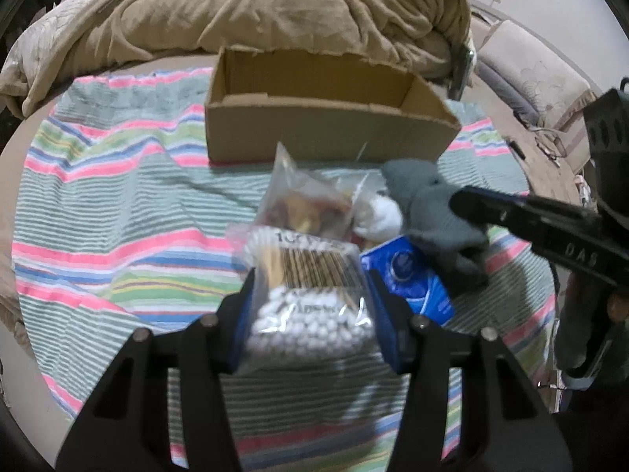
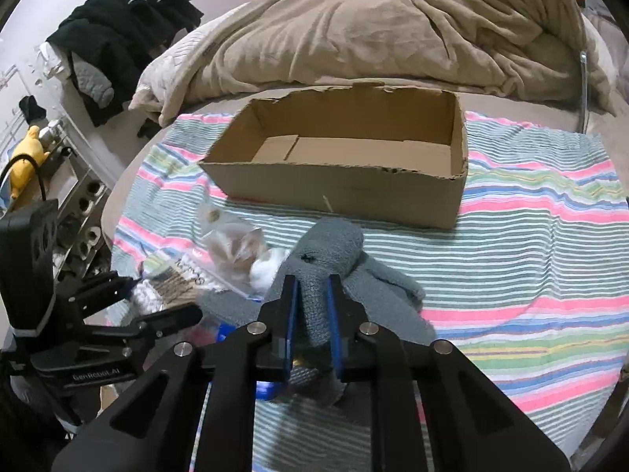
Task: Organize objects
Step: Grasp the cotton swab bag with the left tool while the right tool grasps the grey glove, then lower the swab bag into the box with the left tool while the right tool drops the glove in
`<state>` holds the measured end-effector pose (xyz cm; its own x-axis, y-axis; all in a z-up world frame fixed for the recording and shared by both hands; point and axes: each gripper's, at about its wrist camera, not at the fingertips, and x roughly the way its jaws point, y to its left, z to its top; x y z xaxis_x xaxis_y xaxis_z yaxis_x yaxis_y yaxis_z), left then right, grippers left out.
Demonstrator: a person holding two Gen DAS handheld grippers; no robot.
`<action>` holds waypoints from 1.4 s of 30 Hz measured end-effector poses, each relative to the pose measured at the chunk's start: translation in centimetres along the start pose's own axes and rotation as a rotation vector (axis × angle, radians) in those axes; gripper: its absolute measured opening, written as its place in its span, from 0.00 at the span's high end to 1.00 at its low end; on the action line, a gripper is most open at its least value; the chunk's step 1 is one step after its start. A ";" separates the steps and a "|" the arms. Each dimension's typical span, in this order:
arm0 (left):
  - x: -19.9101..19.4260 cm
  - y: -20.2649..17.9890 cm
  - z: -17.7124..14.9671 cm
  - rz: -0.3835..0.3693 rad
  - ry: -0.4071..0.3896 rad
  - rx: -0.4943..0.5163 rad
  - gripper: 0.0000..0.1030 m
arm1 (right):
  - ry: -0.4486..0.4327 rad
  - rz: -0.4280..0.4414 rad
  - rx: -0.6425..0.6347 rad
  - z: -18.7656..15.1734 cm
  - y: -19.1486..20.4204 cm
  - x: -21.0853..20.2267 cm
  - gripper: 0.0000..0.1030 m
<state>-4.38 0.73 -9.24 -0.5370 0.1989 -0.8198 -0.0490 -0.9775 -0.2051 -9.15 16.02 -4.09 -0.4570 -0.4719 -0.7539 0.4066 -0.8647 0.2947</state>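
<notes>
Grey plush toy (image 2: 314,271) lies on the striped towel (image 2: 530,259), in front of the cardboard box (image 2: 338,185); right gripper (image 2: 312,303) has its jaws closed narrow around the toy's body. Just left of the toy, a clear bag of cotton swabs (image 1: 310,287) sits between the left gripper's (image 1: 310,295) jaws, which stand wide on either side, blue pads at the bag's edges; whether they press it I cannot tell. Print on the bag is blurred, unreadable. Beside it lie a blue packet (image 1: 412,279), logo illegible, and a clear bag of brownish items (image 1: 302,200). The box is open-topped with torn rims. Tan blanket (image 2: 373,27) is bunched on the bed behind. "GenRobot.AI" reads on the left gripper's body; "DAS" shows on the right one's.
</notes>
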 end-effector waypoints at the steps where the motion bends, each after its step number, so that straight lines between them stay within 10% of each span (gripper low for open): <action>1: -0.5 0.0 0.0 -0.003 -0.008 -0.001 0.49 | -0.005 0.002 -0.003 0.0 0.2 -0.2 0.87; 42: -2.2 -0.6 11.7 -0.013 -0.213 0.039 0.49 | -0.232 0.067 -0.146 13.2 -2.0 -5.1 0.94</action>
<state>-13.07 0.09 -1.03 -0.7018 0.1959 -0.6849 -0.0874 -0.9779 -0.1901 -18.04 17.85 6.90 -0.5870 -0.5687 -0.5763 0.5441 -0.8042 0.2394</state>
